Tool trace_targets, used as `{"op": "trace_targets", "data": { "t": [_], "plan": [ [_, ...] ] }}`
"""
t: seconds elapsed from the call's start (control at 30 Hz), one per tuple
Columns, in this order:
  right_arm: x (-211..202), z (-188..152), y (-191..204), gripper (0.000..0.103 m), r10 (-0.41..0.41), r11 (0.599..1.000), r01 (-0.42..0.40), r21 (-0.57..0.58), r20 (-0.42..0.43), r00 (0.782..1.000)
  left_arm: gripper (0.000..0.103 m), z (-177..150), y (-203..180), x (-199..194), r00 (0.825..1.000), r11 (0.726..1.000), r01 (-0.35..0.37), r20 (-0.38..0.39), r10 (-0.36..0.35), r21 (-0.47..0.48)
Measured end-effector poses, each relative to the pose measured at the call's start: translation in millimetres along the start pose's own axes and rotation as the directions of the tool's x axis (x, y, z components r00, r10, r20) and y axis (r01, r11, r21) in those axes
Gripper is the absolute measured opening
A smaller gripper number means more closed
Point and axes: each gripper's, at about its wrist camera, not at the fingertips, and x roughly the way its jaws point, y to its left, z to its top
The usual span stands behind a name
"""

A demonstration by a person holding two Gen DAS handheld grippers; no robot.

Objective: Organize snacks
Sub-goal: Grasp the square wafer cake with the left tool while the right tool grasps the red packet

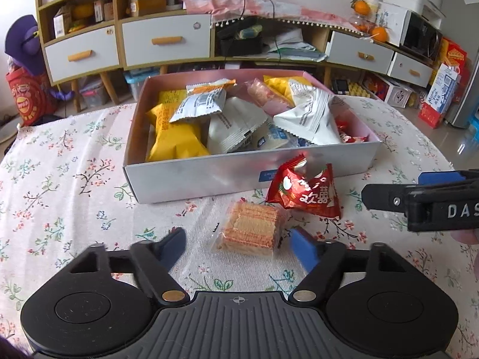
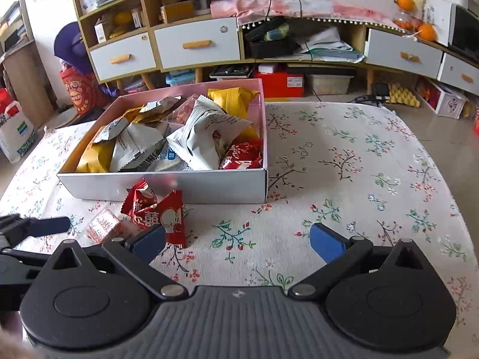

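A clear pack of wafer biscuits [image 1: 248, 230] lies on the flowered tablecloth between the fingers of my left gripper [image 1: 238, 239]. The jaws stand apart on both sides of it and the pads do not press on it. A red snack packet [image 1: 305, 191] lies just beyond, against the front wall of the white box [image 1: 209, 176], which holds several yellow, white and red packets. My right gripper [image 2: 236, 233] is open over bare cloth, its left finger [image 2: 149, 240] right behind the red snack packet [image 2: 161, 212]. The wafer pack [image 2: 103, 224] shows to its left.
The box [image 2: 209, 185] sits mid-table. The right gripper's finger [image 1: 386, 199] reaches in from the right in the left wrist view, and the left gripper's finger [image 2: 51, 226] from the left in the right wrist view. A cabinet with drawers [image 2: 197, 45] stands behind the table.
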Motion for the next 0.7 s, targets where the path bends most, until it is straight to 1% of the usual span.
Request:
{"op": "trace_targets", "data": {
  "t": [0.07,0.13,0.17,0.27,0.43,0.5,0.6,0.7],
  "plan": [
    [2,1,-3,0.103,0.007,1.000,-0.007,0.028,-0.003,1.000,0.058,1,1,2,1.000,1.000,0.001,-0.001,-0.001,-0.001],
    [4,2,-5,0.103,0.015,0.998,-0.015,0.053,-0.003,1.000,0.049,1,1,4,1.000,1.000,0.000,-0.002,0.000,-0.004],
    [5,3,-5,0.103,0.020,0.998,-0.020,0.063,-0.003,1.000,0.045,1,1,4,1.000,1.000,-0.003,-0.003,0.003,-0.002],
    [9,2,-3,0.103,0.027,0.997,-0.026,0.078,-0.008,1.000,0.039,1,0,3,1.000,1.000,-0.024,-0.006,0.024,0.014],
    [15,2,6,0.102,0.040,0.996,-0.038,0.086,-0.019,0.999,0.039,3,8,-3,0.998,0.998,-0.055,-0.028,0.055,0.016],
    [18,3,12,0.102,0.048,0.995,-0.046,0.091,-0.027,0.998,0.039,2,14,-5,0.997,0.998,-0.061,-0.041,0.061,0.003],
    [22,4,23,0.102,0.064,0.992,-0.061,0.110,-0.030,0.997,0.039,0,23,-7,0.997,0.998,-0.056,-0.062,0.055,-0.020],
    [25,5,34,0.100,0.075,0.991,-0.070,0.114,-0.035,0.997,0.039,-2,30,-11,0.996,0.998,-0.058,-0.069,0.057,-0.022]
  ]
}}
